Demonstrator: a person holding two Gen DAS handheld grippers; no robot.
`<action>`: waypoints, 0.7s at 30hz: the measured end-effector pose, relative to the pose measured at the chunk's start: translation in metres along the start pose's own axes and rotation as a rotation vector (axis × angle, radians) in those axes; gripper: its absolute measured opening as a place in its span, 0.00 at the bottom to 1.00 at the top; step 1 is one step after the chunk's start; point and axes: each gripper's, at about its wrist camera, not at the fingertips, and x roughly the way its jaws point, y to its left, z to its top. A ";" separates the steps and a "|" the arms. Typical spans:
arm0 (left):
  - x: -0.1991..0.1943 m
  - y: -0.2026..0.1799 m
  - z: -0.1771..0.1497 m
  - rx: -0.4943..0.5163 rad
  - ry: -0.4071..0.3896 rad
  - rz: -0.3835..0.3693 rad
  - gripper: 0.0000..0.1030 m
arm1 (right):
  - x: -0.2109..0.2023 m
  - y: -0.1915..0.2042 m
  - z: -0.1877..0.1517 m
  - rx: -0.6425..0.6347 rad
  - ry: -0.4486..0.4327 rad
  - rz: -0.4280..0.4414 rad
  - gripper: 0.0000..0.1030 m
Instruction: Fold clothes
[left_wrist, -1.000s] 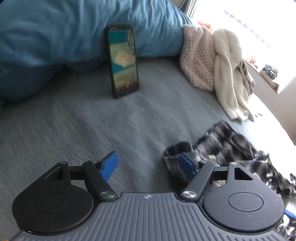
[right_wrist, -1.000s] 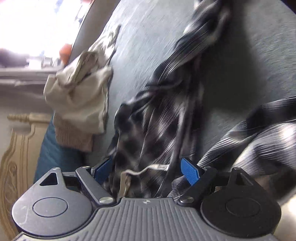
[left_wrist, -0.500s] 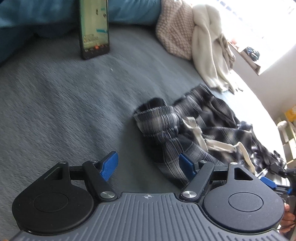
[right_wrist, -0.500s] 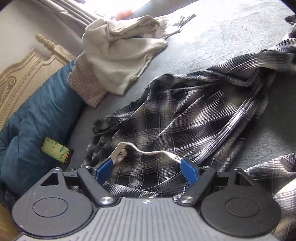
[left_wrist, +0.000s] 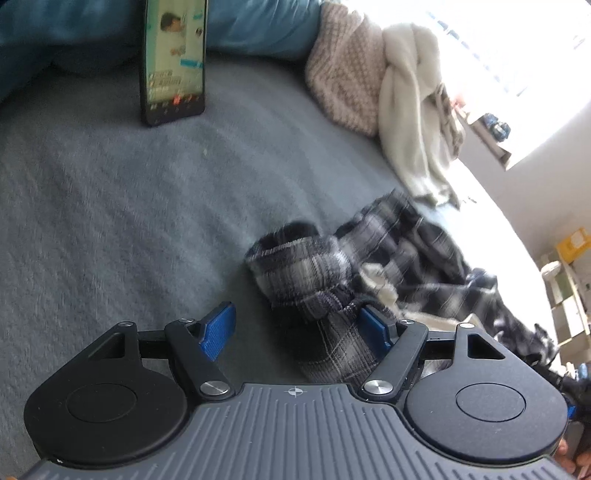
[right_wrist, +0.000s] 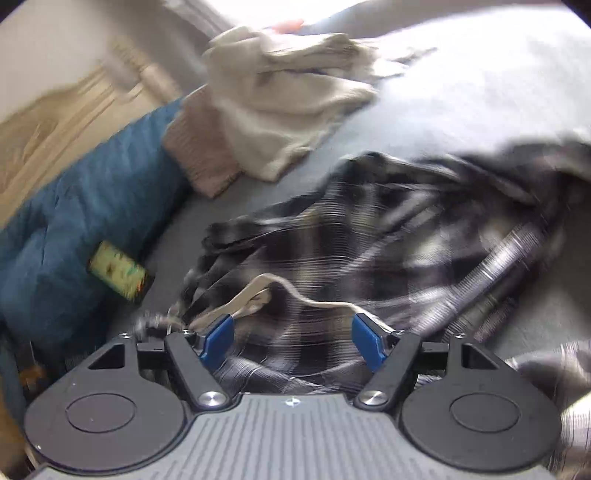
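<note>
Left gripper jaws spread wide over the flat grey bed cover; the crumpled black-and-white plaid garment, soft woven cloth with a rolled cuff, lies just ahead toward its right finger. Right gripper also gapes, with the plaid garment and its pale drawstring directly ahead, motion-blurred. Only the right view shows the carved wooden headboard; only the left shows the upright phone sharply.

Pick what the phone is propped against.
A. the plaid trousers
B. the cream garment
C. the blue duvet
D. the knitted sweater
C: in the left wrist view the phone stands upright on the grey bedcover, its back against the blue duvet, apart from the knitted sweater, the cream garment and the plaid trousers.
</note>
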 end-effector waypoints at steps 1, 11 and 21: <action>0.000 0.001 0.002 -0.003 -0.008 -0.006 0.71 | 0.002 0.009 0.000 -0.053 0.006 0.006 0.72; 0.022 0.005 0.014 -0.057 0.030 -0.073 0.71 | 0.067 0.115 -0.019 -0.558 0.097 0.109 0.74; 0.035 0.006 0.022 -0.077 0.042 -0.093 0.71 | 0.125 0.184 -0.069 -0.916 0.116 0.095 0.68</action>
